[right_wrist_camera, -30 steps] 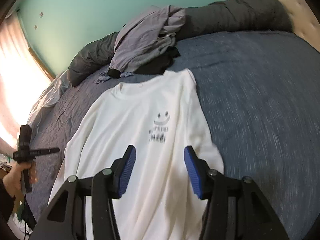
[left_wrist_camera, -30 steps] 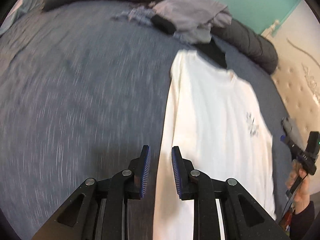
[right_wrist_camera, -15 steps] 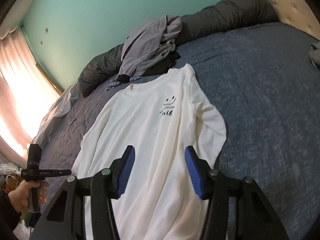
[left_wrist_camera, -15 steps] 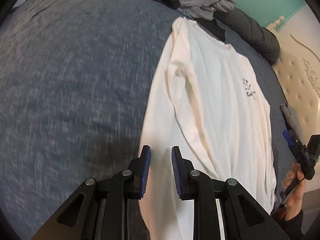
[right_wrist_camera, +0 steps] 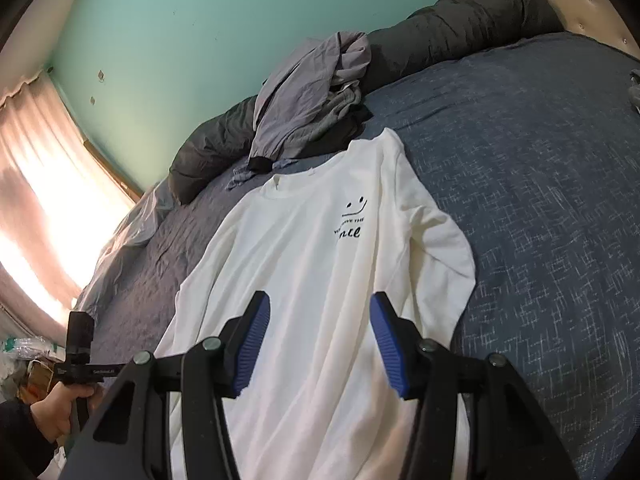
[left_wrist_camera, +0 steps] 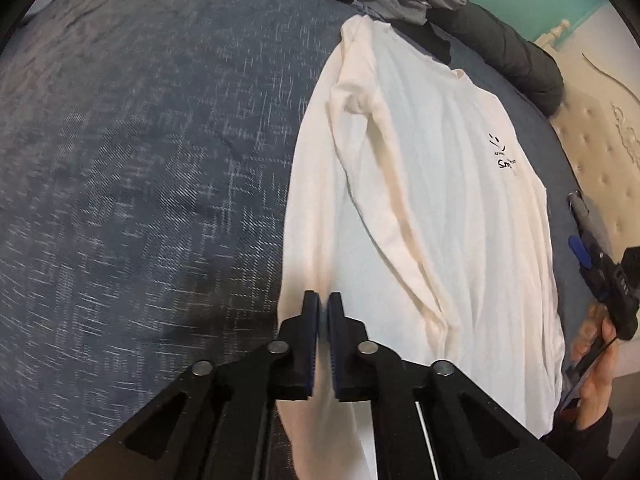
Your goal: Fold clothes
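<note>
Left wrist view: steep downward look, close over the white shirt's hem edge. Right wrist view: shallower look along the shirt toward the teal wall. Both share the shirt, blue bedspread, and clothes pile.

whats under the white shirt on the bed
The white shirt lies flat on the blue bedspread, which shows all round it. Its far shoulder seems to overlap the pile of grey and black clothes. Whatever lies directly beneath the shirt is covered.
</note>
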Action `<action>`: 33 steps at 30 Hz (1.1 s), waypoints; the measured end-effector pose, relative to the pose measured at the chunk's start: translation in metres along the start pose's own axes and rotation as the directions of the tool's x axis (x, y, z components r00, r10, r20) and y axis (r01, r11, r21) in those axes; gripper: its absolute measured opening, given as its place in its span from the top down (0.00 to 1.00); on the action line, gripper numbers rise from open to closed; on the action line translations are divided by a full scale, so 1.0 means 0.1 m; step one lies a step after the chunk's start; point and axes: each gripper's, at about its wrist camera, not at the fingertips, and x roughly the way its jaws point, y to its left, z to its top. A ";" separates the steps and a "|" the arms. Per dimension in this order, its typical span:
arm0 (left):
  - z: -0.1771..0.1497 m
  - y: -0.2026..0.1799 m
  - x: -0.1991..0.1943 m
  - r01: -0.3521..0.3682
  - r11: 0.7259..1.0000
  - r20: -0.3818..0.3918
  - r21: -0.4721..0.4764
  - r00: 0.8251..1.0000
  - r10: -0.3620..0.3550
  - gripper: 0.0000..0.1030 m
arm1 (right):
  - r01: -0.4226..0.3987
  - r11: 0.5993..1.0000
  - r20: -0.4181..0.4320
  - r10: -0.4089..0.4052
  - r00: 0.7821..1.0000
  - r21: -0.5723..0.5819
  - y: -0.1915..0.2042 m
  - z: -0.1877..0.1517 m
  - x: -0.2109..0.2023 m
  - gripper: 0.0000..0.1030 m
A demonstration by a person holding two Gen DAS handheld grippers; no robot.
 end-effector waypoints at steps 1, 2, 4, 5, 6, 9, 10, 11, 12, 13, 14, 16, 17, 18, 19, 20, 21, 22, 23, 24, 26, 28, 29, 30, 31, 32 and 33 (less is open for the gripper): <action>0.02 0.00 -0.05 -0.008 1.000 0.008 0.010 1.000 0.008 0.97 | -0.002 1.000 0.005 0.002 1.000 -0.012 0.01 0.01 -0.01 0.49; 0.04 0.01 -0.10 -0.012 1.000 0.019 0.017 1.000 0.012 0.97 | -0.002 1.000 0.007 0.002 1.000 -0.018 0.02 0.02 -0.01 0.49; 0.12 0.07 -0.26 -0.042 0.999 0.052 0.021 0.998 0.040 0.97 | -0.006 1.000 0.012 0.006 1.000 -0.019 0.01 0.03 -0.03 0.49; 0.17 0.10 -0.35 -0.062 0.998 0.070 0.022 0.996 0.060 0.97 | -0.010 1.000 0.016 0.011 1.000 -0.014 0.00 0.03 -0.03 0.49; 0.22 0.15 -0.44 -0.084 0.996 0.088 0.015 0.993 0.082 0.97 | -0.015 1.000 0.019 0.015 1.000 -0.010 -0.01 0.04 -0.04 0.49; 0.40 0.34 -0.75 -0.170 0.985 0.141 -0.015 0.975 0.171 0.97 | -0.018 1.000 0.024 0.018 1.000 -0.002 -0.04 0.06 -0.04 0.49; 0.48 0.42 -0.84 -0.205 0.978 0.155 -0.026 0.966 0.206 0.97 | -0.018 1.000 0.027 0.018 0.999 0.000 -0.05 0.06 -0.05 0.49; 0.56 0.49 -0.93 -0.239 0.970 0.168 -0.038 0.956 0.242 0.97 | -0.018 1.000 0.029 0.018 0.999 0.003 -0.06 0.07 -0.05 0.49; 0.66 0.55 -0.99 -0.270 0.961 0.178 -0.054 0.945 0.276 0.97 | -0.020 1.000 0.030 0.020 0.999 0.007 -0.06 0.07 -0.04 0.49; 0.76 0.62 -1.04 -0.301 0.951 0.187 -0.072 0.933 0.309 0.97 | -0.021 1.000 0.031 0.021 0.999 0.011 -0.07 0.07 -0.04 0.49; 0.82 0.74 -1.07 -0.324 0.942 0.181 -0.094 0.924 0.336 0.97 | -0.021 1.000 0.030 0.021 0.999 0.013 -0.07 0.07 -0.03 0.49; 0.89 0.93 -1.07 -0.348 0.929 0.159 -0.126 0.917 0.365 0.97 | -0.023 1.000 0.023 0.023 0.999 0.008 -0.05 0.07 -0.01 0.49; 0.92 0.97 -1.02 -0.345 0.929 0.146 -0.134 0.920 0.363 0.95 | -0.022 1.000 0.020 0.022 1.000 0.003 -0.04 0.06 0.00 0.49; 0.95 1.00 -0.97 -0.343 0.928 0.133 -0.141 0.923 0.362 0.95 | -0.022 1.000 0.019 0.022 1.000 -0.005 -0.02 0.06 0.00 0.49; 0.93 1.03 -0.98 -0.343 0.927 0.133 -0.149 0.922 0.363 0.95 | -0.022 1.000 0.017 0.022 1.000 -0.013 -0.01 0.06 0.00 0.49; 0.89 1.04 -1.00 -0.344 0.926 0.136 -0.156 0.921 0.365 0.94 | -0.022 1.000 0.018 0.023 1.000 -0.015 0.00 0.06 0.00 0.49; 0.85 1.06 -1.01 -0.345 0.924 0.139 -0.163 0.920 0.367 0.93 | -0.023 1.000 0.019 0.023 1.000 -0.018 0.00 0.07 0.00 0.49; 0.79 1.09 -1.05 -0.340 0.923 0.147 -0.180 0.918 0.368 0.88 | -0.026 1.000 0.020 0.026 0.999 -0.013 0.00 0.07 0.00 0.49; 0.73 1.12 -1.09 -0.335 0.921 0.155 -0.200 0.917 0.367 0.82 | -0.029 1.000 0.020 0.029 0.999 -0.009 -0.01 0.07 0.00 0.49; 0.68 1.13 -1.13 -0.332 0.919 0.157 -0.212 0.917 0.368 0.79 | -0.032 0.999 0.020 0.032 0.999 -0.005 -0.01 0.07 0.00 0.49; 0.59 1.17 -1.13 -0.329 0.917 0.147 -0.226 0.919 0.366 0.74 | -0.038 0.999 0.021 0.038 0.999 0.003 -0.02 0.06 0.00 0.49; 0.48 1.16 -1.10 -0.303 0.925 0.139 -0.229 0.930 0.339 0.74 | -0.042 0.999 0.023 0.042 0.999 0.010 -0.02 0.07 0.00 0.49; 0.42 1.15 -1.08 -0.289 0.929 0.135 -0.230 0.936 0.324 0.74 | -0.046 0.999 0.024 0.046 0.999 0.012 -0.02 0.07 0.00 0.49; 0.36 1.11 -1.03 -0.258 0.939 0.123 -0.229 0.949 0.291 0.74 | -0.048 0.999 0.024 0.047 0.999 0.016 -0.02 0.07 0.00 0.49; 0.30 1.07 -0.97 -0.230 0.946 0.109 -0.229 0.959 0.260 0.74 | -0.048 0.999 0.025 0.048 0.999 0.019 -0.02 0.07 0.00 0.49; 0.25 1.02 -0.91 -0.206 0.950 0.099 -0.233 0.967 0.234 0.74 | -0.050 0.999 0.025 0.050 0.998 0.020 -0.02 0.07 -0.01 0.49; 0.19 0.98 -0.85 -0.181 0.954 0.091 -0.240 0.974 0.208 0.73 | -0.052 0.998 0.024 0.051 0.998 0.022 -0.02 0.07 -0.01 0.49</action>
